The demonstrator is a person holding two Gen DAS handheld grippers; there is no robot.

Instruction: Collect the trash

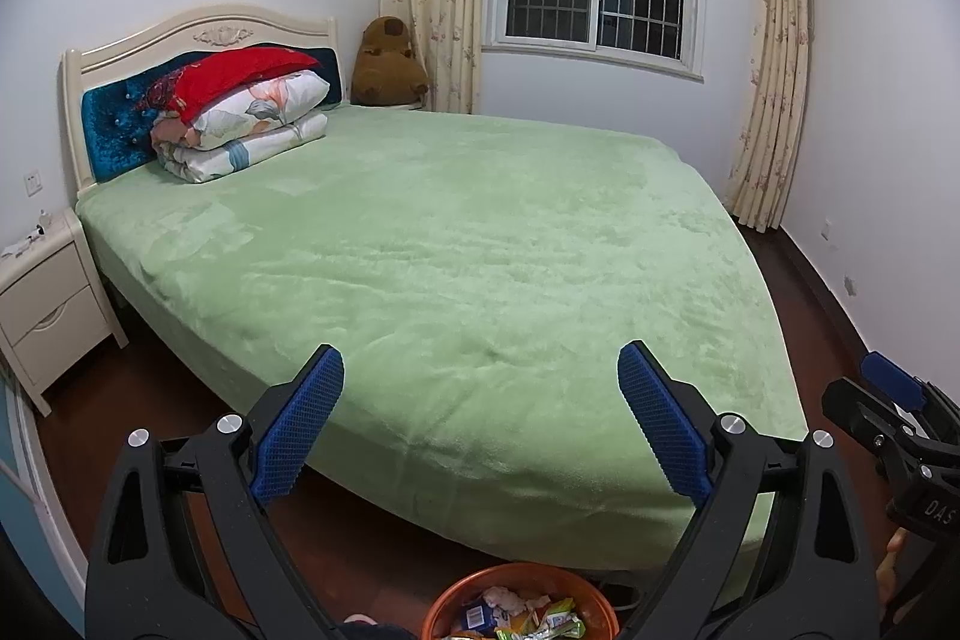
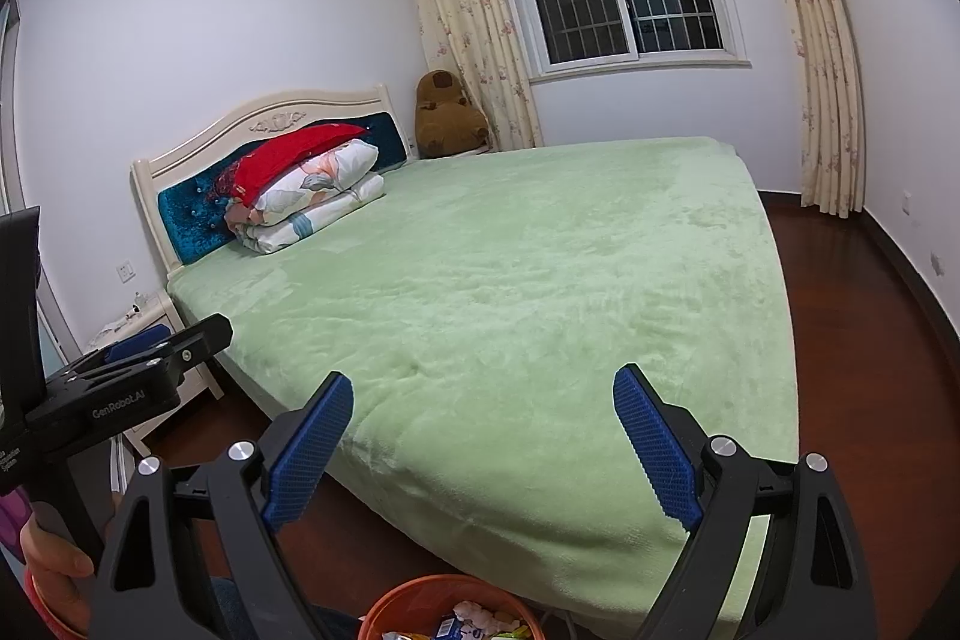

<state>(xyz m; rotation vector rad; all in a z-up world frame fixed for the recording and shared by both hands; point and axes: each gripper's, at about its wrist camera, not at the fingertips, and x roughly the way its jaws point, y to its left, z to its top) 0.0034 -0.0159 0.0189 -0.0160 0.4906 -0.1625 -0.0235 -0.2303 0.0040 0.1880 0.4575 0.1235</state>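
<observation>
An orange bin (image 1: 447, 601) holding several wrappers and crumpled paper (image 1: 510, 601) stands on the floor at the foot of the bed; it also shows in the right wrist view (image 2: 384, 610). My left gripper (image 1: 480, 361) is open and empty above the bin, facing the green bed (image 1: 450, 232). My right gripper (image 2: 483, 388) is open and empty, also above the bin. The right gripper shows at the right edge of the left wrist view (image 1: 888, 388), and the left gripper at the left of the right wrist view (image 2: 156, 352).
Folded quilts and a red pillow (image 1: 240, 112) lie by the headboard. A white nightstand (image 1: 42, 304) stands left of the bed. A brown plush toy (image 1: 387, 64) sits in the corner. Dark wood floor (image 2: 870, 370) runs along the bed's right side.
</observation>
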